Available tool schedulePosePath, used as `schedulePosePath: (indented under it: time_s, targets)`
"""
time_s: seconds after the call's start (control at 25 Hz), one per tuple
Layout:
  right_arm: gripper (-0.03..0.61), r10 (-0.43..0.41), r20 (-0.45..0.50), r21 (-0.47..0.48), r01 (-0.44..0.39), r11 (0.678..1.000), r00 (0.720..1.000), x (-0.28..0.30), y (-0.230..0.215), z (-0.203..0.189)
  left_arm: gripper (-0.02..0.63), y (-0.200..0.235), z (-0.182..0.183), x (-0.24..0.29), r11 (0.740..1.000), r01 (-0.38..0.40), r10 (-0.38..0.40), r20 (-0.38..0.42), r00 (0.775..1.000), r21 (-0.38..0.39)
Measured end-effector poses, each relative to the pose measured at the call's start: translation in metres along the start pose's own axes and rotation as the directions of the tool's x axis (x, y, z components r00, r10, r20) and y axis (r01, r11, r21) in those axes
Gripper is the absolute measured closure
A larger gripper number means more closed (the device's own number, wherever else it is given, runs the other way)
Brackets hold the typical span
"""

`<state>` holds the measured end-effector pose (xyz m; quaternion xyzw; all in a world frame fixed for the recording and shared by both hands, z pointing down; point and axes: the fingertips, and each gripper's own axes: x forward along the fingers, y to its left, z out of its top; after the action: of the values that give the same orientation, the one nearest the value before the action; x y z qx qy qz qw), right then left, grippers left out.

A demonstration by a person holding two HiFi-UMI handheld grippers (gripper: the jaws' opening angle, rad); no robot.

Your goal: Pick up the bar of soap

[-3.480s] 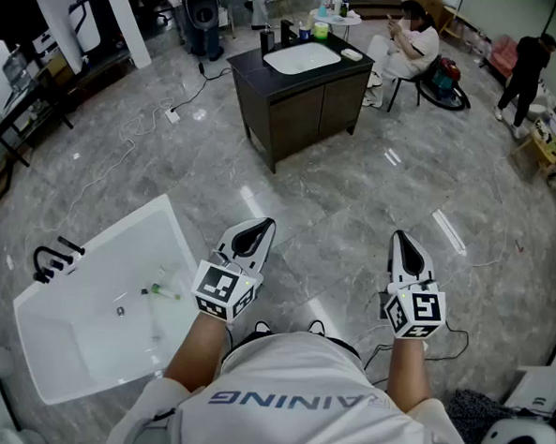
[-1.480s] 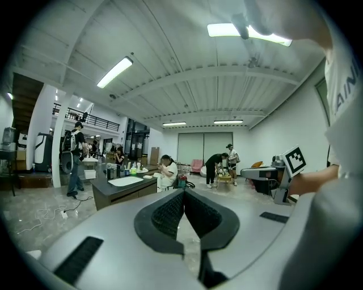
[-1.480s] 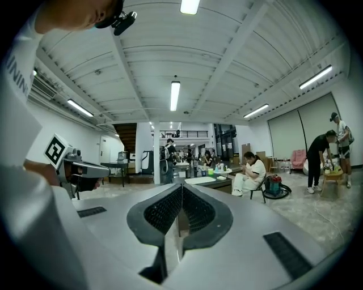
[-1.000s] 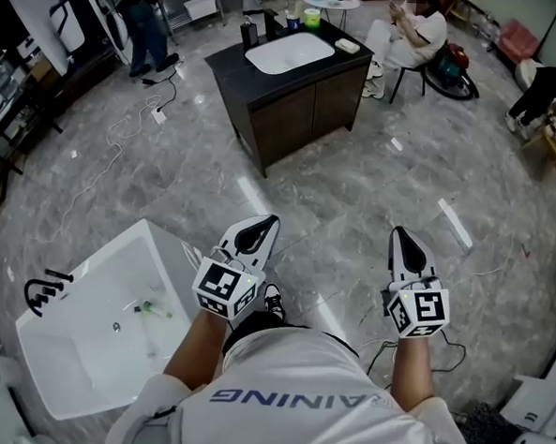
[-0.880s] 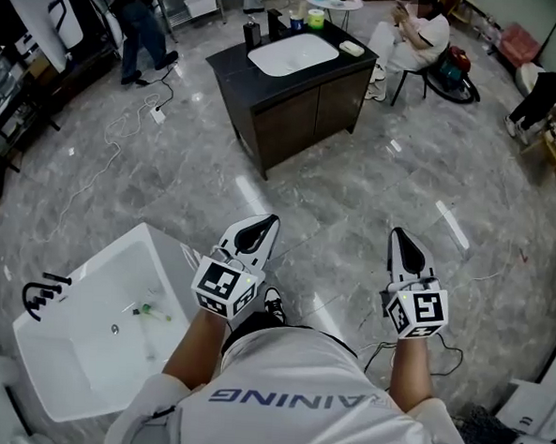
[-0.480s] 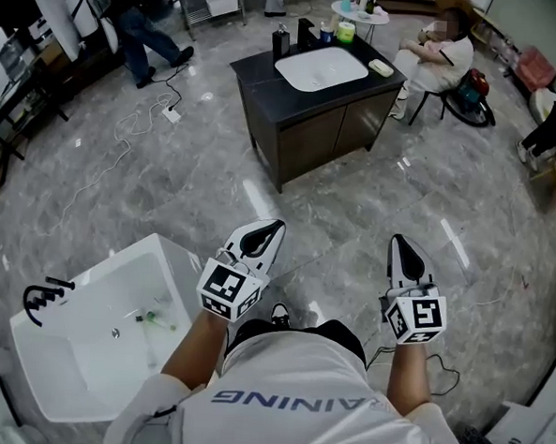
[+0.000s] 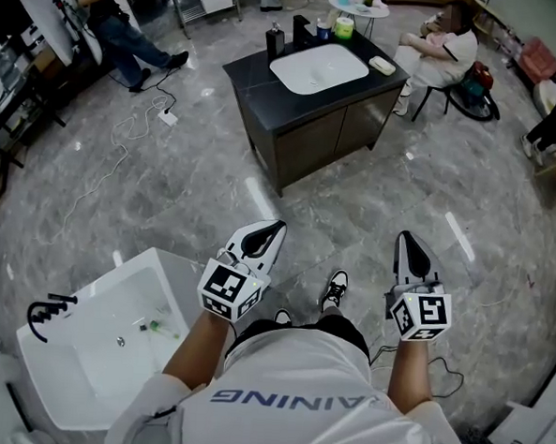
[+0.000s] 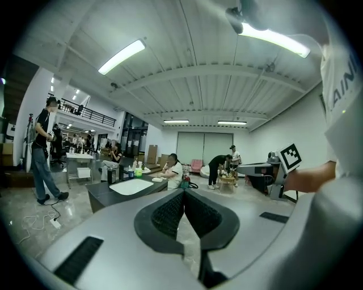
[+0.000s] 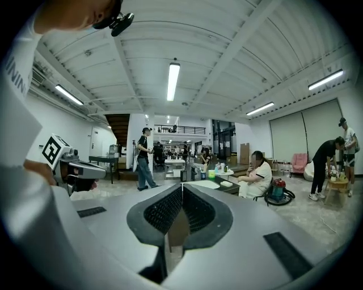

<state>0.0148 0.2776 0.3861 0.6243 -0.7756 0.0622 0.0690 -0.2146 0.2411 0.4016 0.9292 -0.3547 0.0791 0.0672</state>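
The bar of soap [image 7: 381,65] lies on top of the sink cabinet [image 7: 311,139]. It is just to the right of the white basin [image 7: 318,67], near the cabinet's right edge. It is a small pale block. It looks a bit longer than it is wide, and its long side seems to slant along that edge. It is too small to be sure.

Both grippers are well apart from the cabinet, out over the floor in front of it. The left gripper [image 7: 276,227] is in front of the cabinet's near corner. The right gripper [image 7: 404,237] is more to the cabinet's right side.

Both point toward the cabinet, almost level and tipped down a little. In the left gripper view the soap sits a bit left of where the jaws point. In the right gripper view it sits a bit right of it.

The right gripper looks a little nearer to the soap, since the soap is on the cabinet's right side. So I think that hand has the easier way to it.

Both arms are held out in front of the body, side by side. The jaws of each gripper are pressed together with nothing between them. They would have to come apart before the soap can be taken.
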Motion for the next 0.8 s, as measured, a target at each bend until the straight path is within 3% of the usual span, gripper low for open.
schedulePosePath:
  time_s: [0.48, 0.8]
  targets:
    - [0.561, 0.059, 0.028, 0.037, -0.060, 0.997, 0.998, 0.102, -0.107, 0.019, 0.606, 0.031, 0.043, 0.127, 0.997, -0.081, 0.081, -0.004, 0.997, 0.006]
    - [0.561, 0.082, 0.019, 0.040, -0.083, 0.996, 0.996, 0.148, -0.197, 0.022, 0.606, 0.025, 0.061, 0.223, 0.993, -0.120, 0.120, -0.020, 0.993, 0.014]
